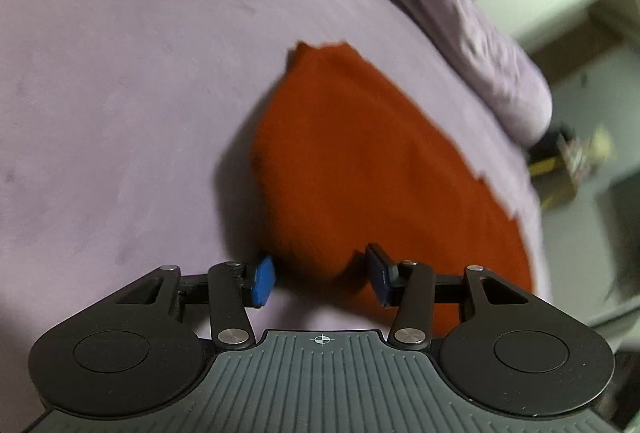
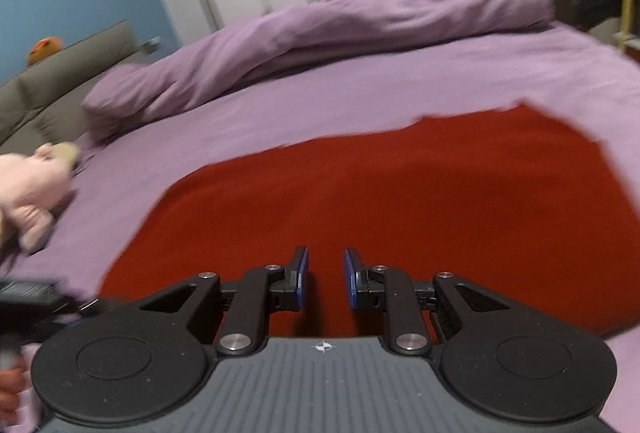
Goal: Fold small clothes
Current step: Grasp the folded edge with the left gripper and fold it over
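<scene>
A small red-orange garment lies flat on the lilac bed sheet. My left gripper is open at the garment's near left edge, and a bulge of the cloth sits between its blue pads. In the right wrist view the same garment spreads out ahead. My right gripper is open with a narrow gap, low over the garment's near part, with nothing between its pads.
A rolled lilac duvet lies along the far side of the bed. A pink soft toy lies at the left on the sheet. A grey padded headboard stands at the left. White wardrobe doors are behind.
</scene>
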A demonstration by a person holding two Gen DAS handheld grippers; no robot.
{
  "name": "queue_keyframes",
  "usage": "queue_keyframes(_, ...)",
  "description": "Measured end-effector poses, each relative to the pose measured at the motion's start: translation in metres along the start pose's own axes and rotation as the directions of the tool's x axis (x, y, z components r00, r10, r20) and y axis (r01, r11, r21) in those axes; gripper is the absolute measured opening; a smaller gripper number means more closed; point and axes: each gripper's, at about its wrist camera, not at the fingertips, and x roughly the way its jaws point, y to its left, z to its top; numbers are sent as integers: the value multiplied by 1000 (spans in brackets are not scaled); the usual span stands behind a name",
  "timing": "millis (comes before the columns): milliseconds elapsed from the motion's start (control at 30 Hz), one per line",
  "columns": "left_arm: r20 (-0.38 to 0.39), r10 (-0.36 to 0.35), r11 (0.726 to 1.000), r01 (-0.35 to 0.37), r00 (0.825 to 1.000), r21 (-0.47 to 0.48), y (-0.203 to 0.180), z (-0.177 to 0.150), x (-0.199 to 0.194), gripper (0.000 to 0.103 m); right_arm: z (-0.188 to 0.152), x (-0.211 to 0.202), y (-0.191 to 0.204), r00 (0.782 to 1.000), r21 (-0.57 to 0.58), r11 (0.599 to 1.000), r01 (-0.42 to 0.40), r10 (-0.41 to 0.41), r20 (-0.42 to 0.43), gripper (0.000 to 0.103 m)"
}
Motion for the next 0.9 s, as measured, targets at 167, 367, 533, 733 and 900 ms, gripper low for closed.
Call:
queue_keyframes(167, 42, -81, 970, 88, 996, -227, 26, 14, 21, 31, -6, 24, 47, 999, -43, 998, -44, 43, -24, 20)
queue_keyframes(367, 67, -145, 928, 159, 987, -336, 41, 16, 28, 24, -13, 52, 73, 1000, -116, 993, 10, -13, -23, 21)
queue_keyframes(533, 88, -121, 962, 138, 989, -237, 30, 14, 24, 23, -15, 48, 83, 999, -196, 980, 36, -39, -12, 18)
queue_keyframes(733, 72, -98, 954, 114, 993, -278, 32, 17, 28, 24, -31, 54, 91, 998, -319, 945, 66, -67, 6, 18)
queue_keyframes(900, 81, -98, 950, 117, 992, -288, 29, 22, 21, 21, -14, 37, 76, 1000, -225, 974, 3, -4, -7, 17)
